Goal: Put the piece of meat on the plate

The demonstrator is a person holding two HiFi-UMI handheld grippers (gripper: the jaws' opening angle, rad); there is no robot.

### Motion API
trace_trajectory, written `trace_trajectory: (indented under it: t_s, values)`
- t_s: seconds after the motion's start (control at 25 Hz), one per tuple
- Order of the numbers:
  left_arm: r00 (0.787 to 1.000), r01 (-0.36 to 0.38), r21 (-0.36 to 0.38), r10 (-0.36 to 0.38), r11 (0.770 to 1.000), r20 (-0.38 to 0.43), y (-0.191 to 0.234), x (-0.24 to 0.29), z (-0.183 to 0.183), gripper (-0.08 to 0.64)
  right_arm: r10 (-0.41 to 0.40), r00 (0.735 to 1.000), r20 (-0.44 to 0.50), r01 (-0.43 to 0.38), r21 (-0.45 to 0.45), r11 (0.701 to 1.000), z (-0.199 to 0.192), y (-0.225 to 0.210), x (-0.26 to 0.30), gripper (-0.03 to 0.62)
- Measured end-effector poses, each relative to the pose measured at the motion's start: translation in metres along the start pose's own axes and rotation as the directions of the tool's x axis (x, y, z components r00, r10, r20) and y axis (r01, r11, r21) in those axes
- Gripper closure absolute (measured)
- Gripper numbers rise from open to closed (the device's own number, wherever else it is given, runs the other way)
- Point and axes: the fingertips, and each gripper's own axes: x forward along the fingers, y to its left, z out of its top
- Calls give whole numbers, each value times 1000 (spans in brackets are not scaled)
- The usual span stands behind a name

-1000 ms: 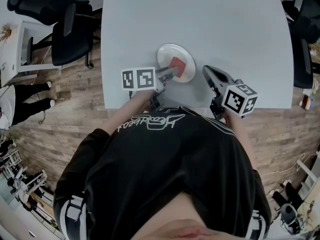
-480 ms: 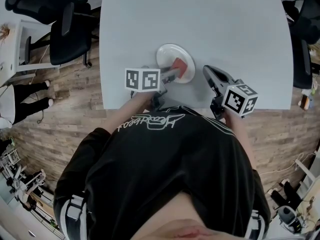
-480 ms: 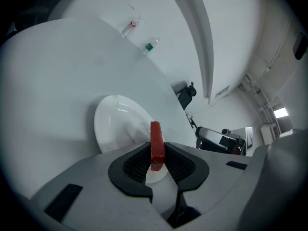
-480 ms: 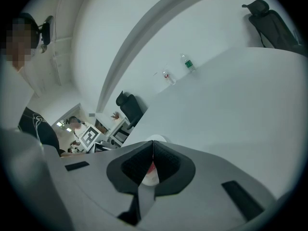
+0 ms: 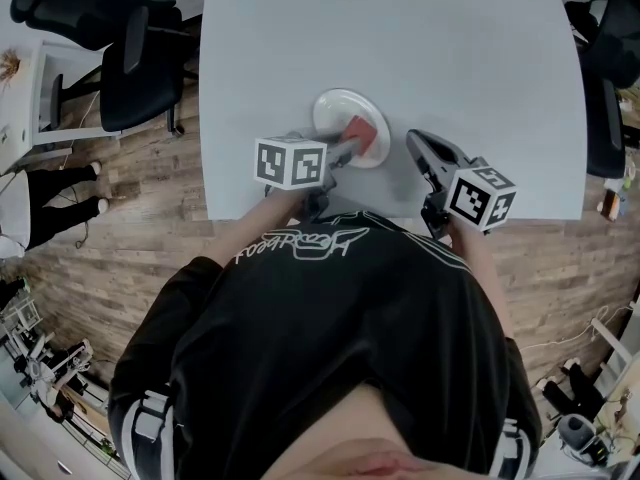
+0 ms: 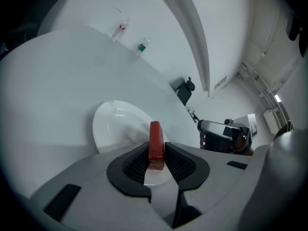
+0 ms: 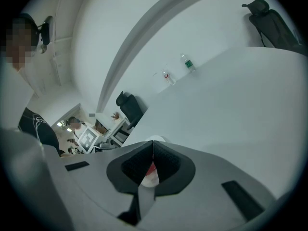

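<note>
The left tongs (image 5: pixel 344 149) reach over the near rim of the plate (image 5: pixel 334 108). The piece of meat (image 6: pixel 155 139), a red slab, stands on edge between the two ribbed pads. The pads bear on its flat sides, and the jaws are opening at this moment. The meat is above the near right part of the plate, its lower end close over the white surface. Contact with the plate cannot be determined.

The plate sits on the worktop (image 5: pixel 420 38), toward the person's edge. The right tongs (image 5: pixel 416 142) are to the right of the plate, apart from it and pointing toward it. Their jaws are clenched tip to tip with nothing between them.

A red-labelled bottle (image 6: pixel 120 31) and a green-labelled bottle (image 6: pixel 141 47) stand well beyond the plate, at the far edge of the worktop.
</note>
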Motion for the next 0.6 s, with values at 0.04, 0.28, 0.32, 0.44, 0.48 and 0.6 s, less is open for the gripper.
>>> trace_trajectory:
  t_s: [0.04,0.28,0.32,0.44,0.48,0.6]
  values:
    - [1000,-8,11,8,1000,2,1,0,0,457,0,1000,1,0,0,1000,0,0,0,584]
    - [998,-65,60,65,996,-1,9,-2,-3,434,4,1000,-1,-4,1,1000,-3,1,0,584]
    - [998,-69,60,69,996,3,9,-1,-2,431,4,1000,-1,-4,1,1000,-3,1,0,584]
    - [997,-75,65,74,995,9,9,-2,1,419,4,1000,-1,-4,1,1000,-4,1,1,584]
    - [997,-81,71,81,994,9,9,-2,2,414,4,1000,-2,-4,1,1000,-4,1,1,584]
    - [995,-98,91,97,991,12,11,-1,5,400,5,1000,-1,-5,-1,1000,-3,0,2,584]
